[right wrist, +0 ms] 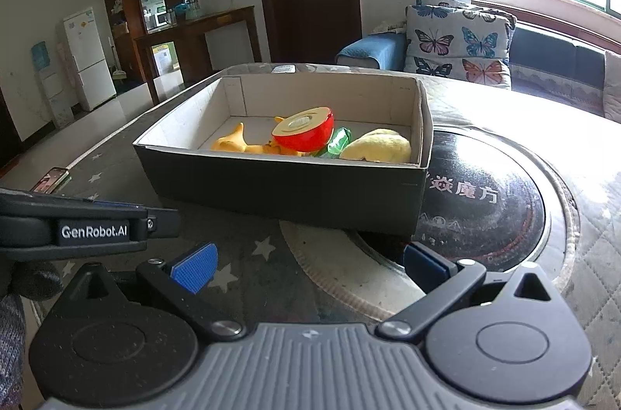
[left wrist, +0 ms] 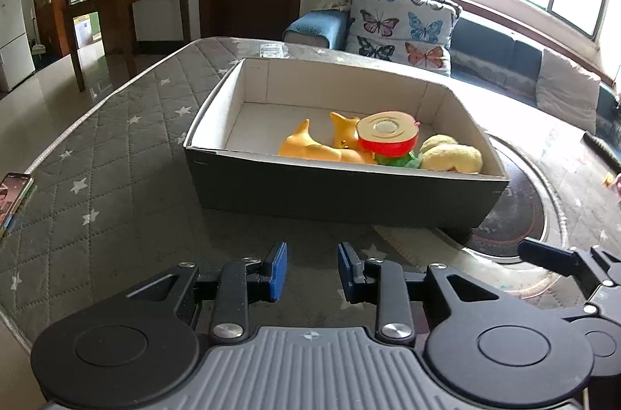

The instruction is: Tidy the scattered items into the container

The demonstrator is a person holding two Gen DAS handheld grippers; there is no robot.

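Nearest, left gripper [left wrist: 312, 268]: black linkage arms, ribbed blue pads, parted by a modest gap, holding nothing, poised above the grey quilted, star-printed mat [left wrist: 116, 146]. Right gripper [right wrist: 310, 268]: same build, blue pads spread much wider, empty too, above the pale ring of a round black glossy cooktop [right wrist: 485, 204].

Beyond, rectangular cardboard box [left wrist: 333, 192], dark grey outside, off-white inside, resting on the mat with one corner over the cooktop. Inside, crowded toward its right end: smooth orange plastic toy animal [left wrist: 314, 146], glossy red half-apple [left wrist: 388, 138] with cream cut face, perched on the orange toy and the crinkly green piece [left wrist: 396, 160], fuzzy yellow plush [left wrist: 452, 153].

At mat's left edge, phone [left wrist: 15, 196] with lit screen.

Farther back, butterfly-print cushion [left wrist: 403, 29].
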